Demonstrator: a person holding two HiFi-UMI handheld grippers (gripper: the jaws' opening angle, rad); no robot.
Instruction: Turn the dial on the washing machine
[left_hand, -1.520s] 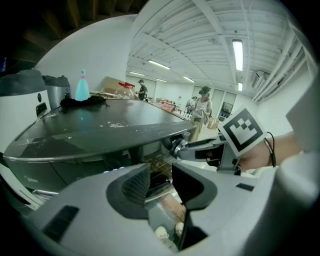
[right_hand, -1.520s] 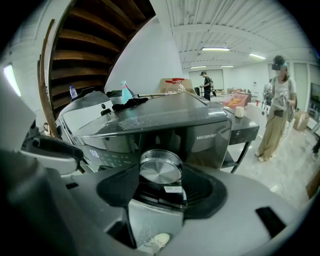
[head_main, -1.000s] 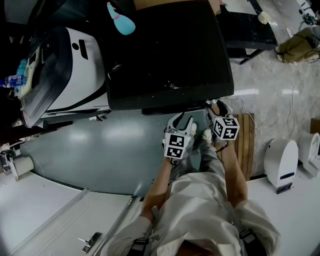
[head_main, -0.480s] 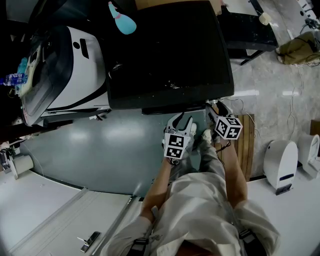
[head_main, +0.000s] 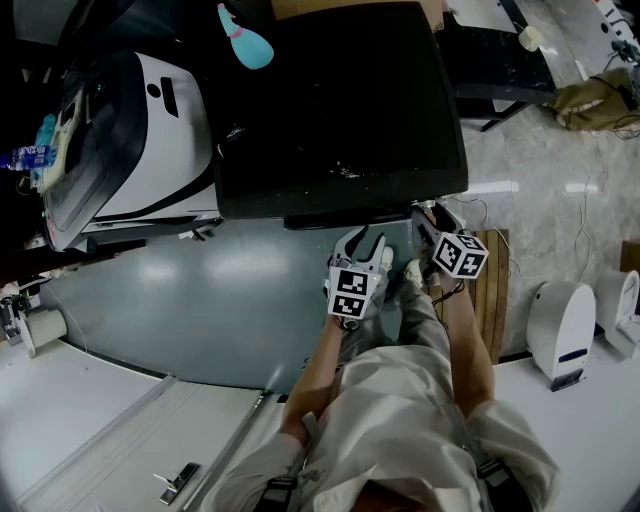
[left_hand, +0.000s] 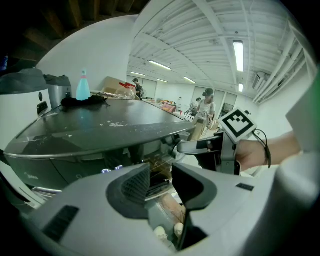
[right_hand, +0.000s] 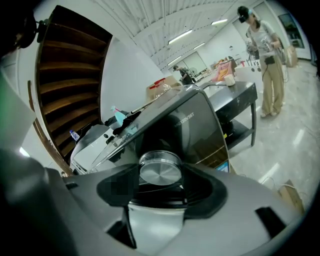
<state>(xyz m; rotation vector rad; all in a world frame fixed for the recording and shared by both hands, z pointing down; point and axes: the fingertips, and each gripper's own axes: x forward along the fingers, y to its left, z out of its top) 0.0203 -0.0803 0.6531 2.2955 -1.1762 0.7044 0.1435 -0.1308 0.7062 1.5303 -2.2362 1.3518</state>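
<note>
Your right gripper (right_hand: 160, 186) is clamped on the dial (right_hand: 160, 172), with a dark pad pressed against each side of the round, brushed-silver knob. The dial sits on the dark front of the washing machine (head_main: 340, 110), just under the front edge of its top and close to the right-hand corner. In the head view the dial itself is hidden under that edge; you only see the gripper's tips reaching in at the corner, its marker cube tilted behind them.

Your left gripper (left_hand: 160, 175) holds nothing. Its jaws stand a narrow gap apart and point at the machine's front edge, to the left of the right gripper and not touching the machine.

As for writing, a short line of pale print (right_hand: 189, 118) runs along the front near its top edge, but it is too small and skewed to read with any certainty. A small blue label (right_hand: 222, 166) sits at a lower corner of the front — nothing on it can be read either.

A teal bottle (head_main: 243, 40) lies at the back left corner of the top, and a white appliance (head_main: 150, 130) stands just beside the machine's left side.
</note>
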